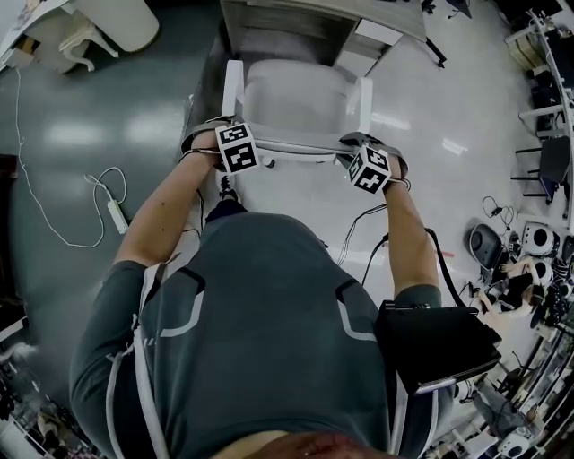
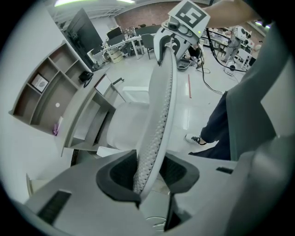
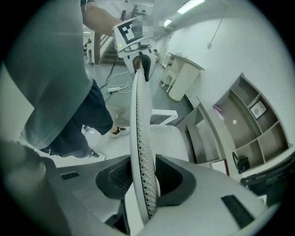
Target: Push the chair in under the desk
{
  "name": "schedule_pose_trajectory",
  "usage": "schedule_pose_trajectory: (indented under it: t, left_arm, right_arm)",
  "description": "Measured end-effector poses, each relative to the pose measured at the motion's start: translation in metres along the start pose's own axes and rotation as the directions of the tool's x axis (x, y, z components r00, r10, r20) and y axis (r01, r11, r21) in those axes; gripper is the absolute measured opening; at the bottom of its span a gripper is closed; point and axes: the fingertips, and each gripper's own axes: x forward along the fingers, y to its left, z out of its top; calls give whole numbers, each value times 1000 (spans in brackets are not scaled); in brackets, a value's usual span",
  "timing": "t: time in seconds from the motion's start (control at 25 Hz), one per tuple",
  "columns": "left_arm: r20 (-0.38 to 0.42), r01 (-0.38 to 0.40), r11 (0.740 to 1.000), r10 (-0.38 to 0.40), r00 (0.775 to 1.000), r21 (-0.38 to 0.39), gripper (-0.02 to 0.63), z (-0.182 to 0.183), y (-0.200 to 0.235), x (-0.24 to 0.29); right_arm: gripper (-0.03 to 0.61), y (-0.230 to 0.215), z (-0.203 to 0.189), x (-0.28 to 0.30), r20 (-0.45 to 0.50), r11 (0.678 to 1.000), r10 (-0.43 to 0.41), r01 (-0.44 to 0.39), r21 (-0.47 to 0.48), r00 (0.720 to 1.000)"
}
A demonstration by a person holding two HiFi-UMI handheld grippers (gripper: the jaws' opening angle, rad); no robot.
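Overhead: a person stands behind a white chair [image 1: 296,94], arms out, one tool in each hand on the top rim of its backrest [image 1: 296,148]. L tool [image 2: 147,173]: jaws partway apart, astride the rim near its L end, pads against both faces of the mesh. R tool [image 3: 143,179]: same, pinching the rim near the R end.

The chair faces the desk [image 1: 269,11], w/ the seat front right at the desk edge. Can't tell if it's under yet. A cabinet [image 1: 369,45] sits below the desk, just beside the R armrest [image 1: 365,90]. A wall shelf [image 2: 46,87] hangs above the desk.

A power strip [image 1: 117,215] w/ cable lies on the floor [image 1: 108,125], well L of the chair. Machines and cables [image 1: 529,242] crowd the far R. There is bare floor either side of the chair.
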Motion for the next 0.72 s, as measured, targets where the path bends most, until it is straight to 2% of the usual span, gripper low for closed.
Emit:
schedule_pose_trajectory:
  t: [0.24, 0.48, 0.72]
  left_arm:
    - [-21, 36, 999, -36, 999, 16, 150, -32, 44, 4]
    - [-14, 46, 998, -46, 999, 38, 152, -41, 81, 10]
    - [13, -4, 998, 3, 1000, 63, 150, -48, 112, 12]
  right_arm:
    - [138, -18, 40, 19, 45, 998, 26, -29, 62, 999]
    - [135, -47, 56, 32, 22, 996, 33, -34, 82, 999]
    - [127, -72, 68, 43, -19, 997, 28, -27, 67, 999]
